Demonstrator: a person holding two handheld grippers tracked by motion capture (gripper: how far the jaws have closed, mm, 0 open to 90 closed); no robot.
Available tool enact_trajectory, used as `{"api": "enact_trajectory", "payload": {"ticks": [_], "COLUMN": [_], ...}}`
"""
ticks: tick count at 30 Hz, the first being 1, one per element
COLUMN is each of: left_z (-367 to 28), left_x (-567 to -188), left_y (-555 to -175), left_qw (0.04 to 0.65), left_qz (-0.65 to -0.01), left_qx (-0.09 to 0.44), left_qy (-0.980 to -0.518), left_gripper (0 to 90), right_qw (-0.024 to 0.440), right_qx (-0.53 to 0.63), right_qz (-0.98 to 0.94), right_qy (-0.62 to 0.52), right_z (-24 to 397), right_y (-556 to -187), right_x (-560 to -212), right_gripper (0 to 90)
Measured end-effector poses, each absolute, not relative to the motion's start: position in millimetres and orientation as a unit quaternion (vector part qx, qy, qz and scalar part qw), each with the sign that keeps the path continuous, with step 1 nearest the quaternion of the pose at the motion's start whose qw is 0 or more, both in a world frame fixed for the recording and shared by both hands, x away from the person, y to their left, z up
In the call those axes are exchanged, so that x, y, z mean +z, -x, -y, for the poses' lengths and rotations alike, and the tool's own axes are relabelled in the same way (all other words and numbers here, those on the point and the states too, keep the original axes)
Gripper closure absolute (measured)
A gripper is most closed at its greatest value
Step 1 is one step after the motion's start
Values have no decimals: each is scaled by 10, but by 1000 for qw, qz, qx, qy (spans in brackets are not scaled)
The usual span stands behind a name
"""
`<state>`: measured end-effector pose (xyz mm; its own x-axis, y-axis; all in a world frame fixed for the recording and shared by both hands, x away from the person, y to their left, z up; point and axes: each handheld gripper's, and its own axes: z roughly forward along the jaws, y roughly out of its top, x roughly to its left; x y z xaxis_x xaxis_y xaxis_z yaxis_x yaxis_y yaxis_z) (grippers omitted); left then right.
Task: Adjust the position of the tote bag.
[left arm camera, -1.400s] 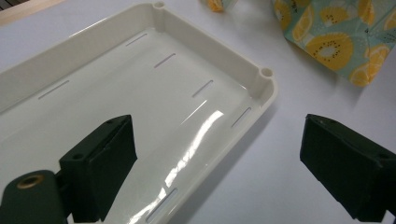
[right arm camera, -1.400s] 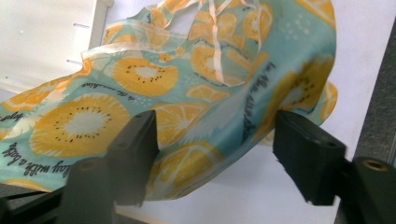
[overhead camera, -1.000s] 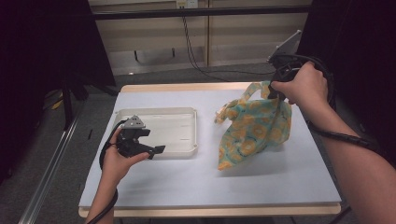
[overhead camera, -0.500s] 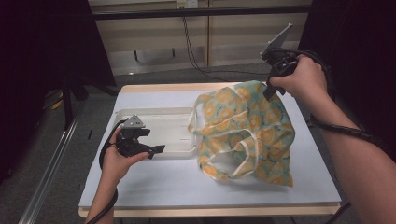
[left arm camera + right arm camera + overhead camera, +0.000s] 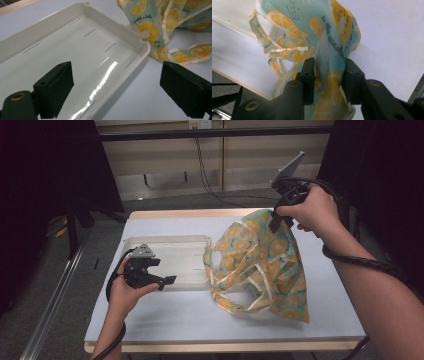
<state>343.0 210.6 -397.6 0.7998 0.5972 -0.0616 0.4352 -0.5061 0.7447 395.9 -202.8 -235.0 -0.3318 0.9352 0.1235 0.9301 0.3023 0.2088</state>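
Note:
A fabric bag [image 5: 260, 265] printed with lemons on pale green hangs from my right gripper [image 5: 274, 220] over the right half of the table, its lower part and handles spread on the tabletop. In the right gripper view the bag's cloth [image 5: 324, 32] runs between the jaws of my right gripper [image 5: 329, 75], which have just been opening and now stand apart around it. My left gripper [image 5: 162, 270] hovers open over the near edge of a white plastic tray [image 5: 165, 240]. In the left gripper view the jaws of my left gripper [image 5: 115, 82] frame the tray's corner [image 5: 112, 22], with the bag [image 5: 147, 30] beyond.
The table [image 5: 165, 315] has a pale blue top with a wooden edge. The tray holds nothing. A cable [image 5: 360, 260] loops around the right forearm. Dark floor and a metal rail lie to the left of the table.
The bag has gone from a bunched bundle to an unfurled sheet that hangs down and spreads on the table, up to the tray. The right jaws have parted. The left hand has kept still.

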Motion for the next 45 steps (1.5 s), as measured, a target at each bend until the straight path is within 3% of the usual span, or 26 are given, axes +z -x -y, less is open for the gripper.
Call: {"api": "enact_trajectory", "payload": {"ticks": [10,13,17,19,23,25,26,28,32,45], "left_z": [-2102,-2093,-2082,-2083,-2093,-2096,-2093,-2095,-2089,-2085], "left_x": [-3975,-3976,-3977,-3974,-3964,-3958,-3956,-3937,-3929,-3954], "left_y": [-3428,-3430,-3425,-3425,-3423,-3423,-3422,-3416,-3412,-3427], "left_qw": [399,398,399,400,400,398,403,399,405,403], "left_qz": [-305,-301,-301,-300,-301,-300,-298,-296,-295,-296], "left_qx": [101,102,102,103,105,107,105,108,109,108], "left_qy": [-859,-860,-860,-860,-859,-861,-859,-861,-859,-859], "left_gripper": [111,112,116,119,121,123,127,131,136,150], "right_qw": [28,21,18,14,6,1,-4,-15,-16,11], "right_qx": [113,118,105,82,79,79,73,73,71,84], "right_qz": [-818,-808,-811,-819,-810,-807,-811,-812,-820,-924], "right_qy": [-564,-576,-575,-568,-582,-585,-580,-579,-567,-372], "right_z": [2052,2051,2035,2027,2029,2031,2034,2048,2073,2103], "right_y": [-3841,-3808,-3808,-3810,-3816,-3818,-3819,-3825,-3833,-3917], "right_x": [-2421,-2470,-2510,-2594,-2589,-2593,-2608,-2612,-2605,-2415], "right_gripper": [579,689,701,620,761,778,869,900,900,900]}}
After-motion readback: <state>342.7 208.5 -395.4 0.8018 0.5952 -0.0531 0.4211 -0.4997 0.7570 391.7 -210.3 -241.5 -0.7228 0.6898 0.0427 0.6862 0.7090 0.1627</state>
